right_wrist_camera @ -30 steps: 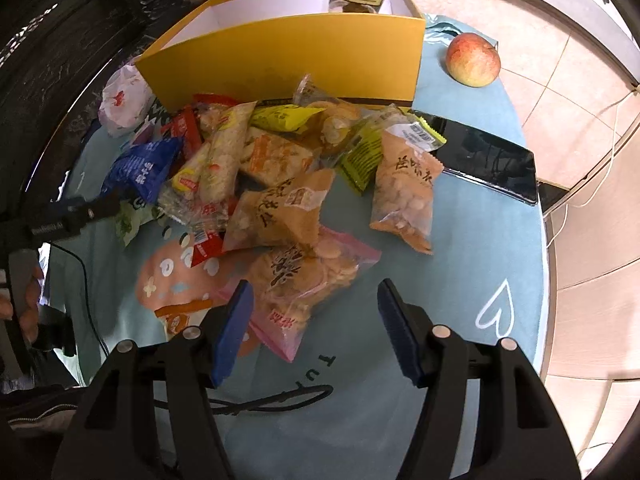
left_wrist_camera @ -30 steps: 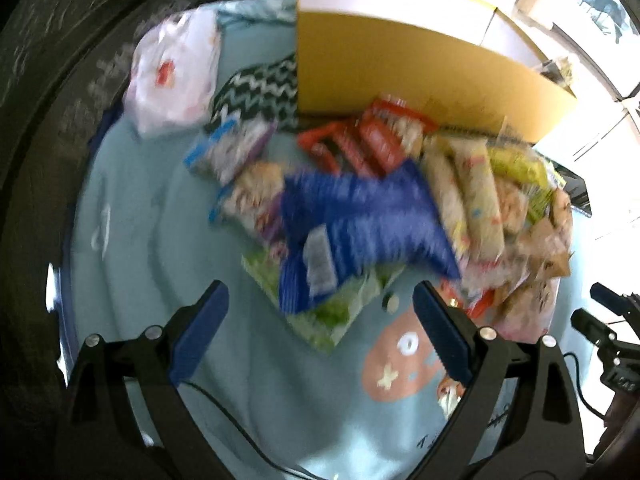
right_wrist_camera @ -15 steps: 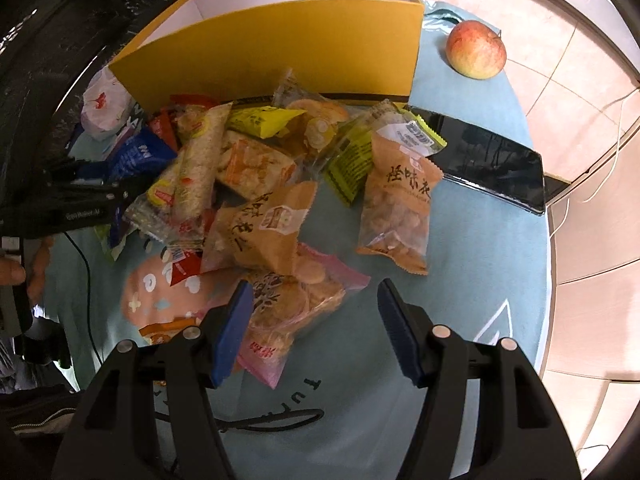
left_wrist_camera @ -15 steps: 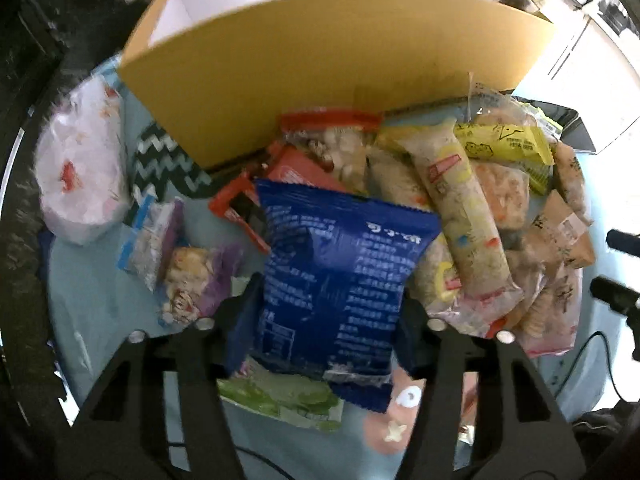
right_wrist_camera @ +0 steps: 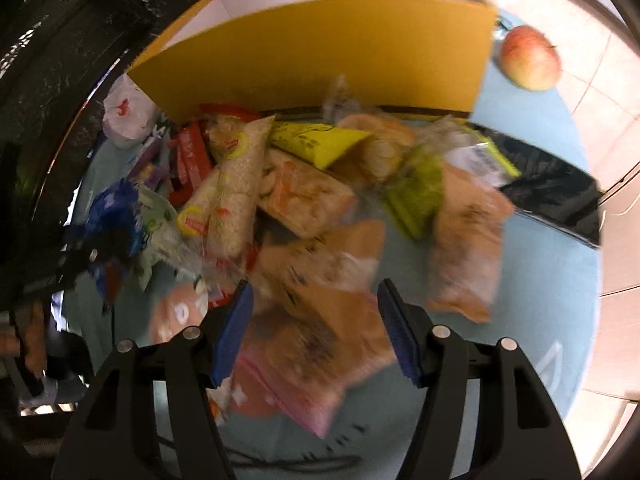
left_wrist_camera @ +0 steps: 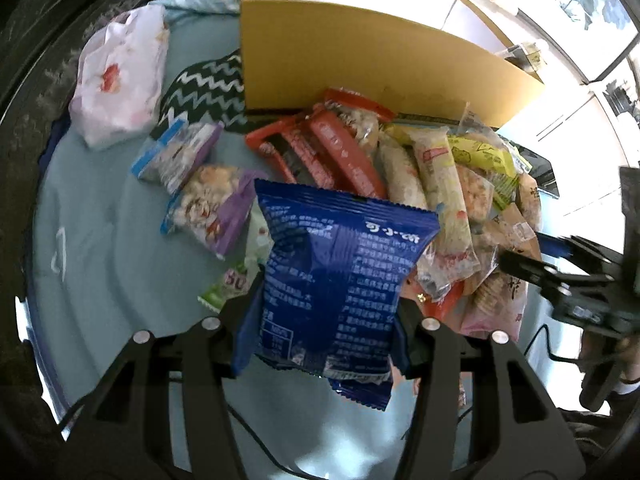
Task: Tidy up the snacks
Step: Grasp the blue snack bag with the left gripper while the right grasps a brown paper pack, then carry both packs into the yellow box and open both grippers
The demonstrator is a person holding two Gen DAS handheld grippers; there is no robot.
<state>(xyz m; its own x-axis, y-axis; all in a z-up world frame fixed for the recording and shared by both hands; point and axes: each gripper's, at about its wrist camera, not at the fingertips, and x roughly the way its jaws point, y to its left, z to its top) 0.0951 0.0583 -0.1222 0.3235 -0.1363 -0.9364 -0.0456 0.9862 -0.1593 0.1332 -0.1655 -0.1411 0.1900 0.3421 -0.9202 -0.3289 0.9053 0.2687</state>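
A: What lies around on the round light-blue tablecloth (left_wrist_camera: 92,240)?

B: A tall yellow cardboard box (left_wrist_camera: 360,68) stands at the far side. In front of it sprawls a heap of snack packets: red wrappers (left_wrist_camera: 340,148), long pale rice-cracker bags (left_wrist_camera: 436,184), a yellow-green pouch (right_wrist_camera: 316,142). A white plastic bag (left_wrist_camera: 120,80) sits far left, two purple-edged packets (left_wrist_camera: 204,204) nearer, a red-yellow apple (right_wrist_camera: 530,58) far right beside the box, and a black tablet (right_wrist_camera: 556,196) at the right edge.

A: And the blue foil snack bag (left_wrist_camera: 336,280)?

B: It is pinched by the left gripper (left_wrist_camera: 320,332), both pads pressing its lower sides; the bag stands above the heap, near left of the red wrappers.

A: The other one?

B: The right gripper (right_wrist_camera: 316,328) hangs with jaws spread, nothing between the pads, over a tan cracker bag (right_wrist_camera: 320,320) and a pink-edged one (right_wrist_camera: 292,392); that view is blurred.

A: Any change from a second ago?

B: Then the left jaws stood wide and the blue bag lay on the heap; now they clamp it. The right gripper has come closer to the heap.
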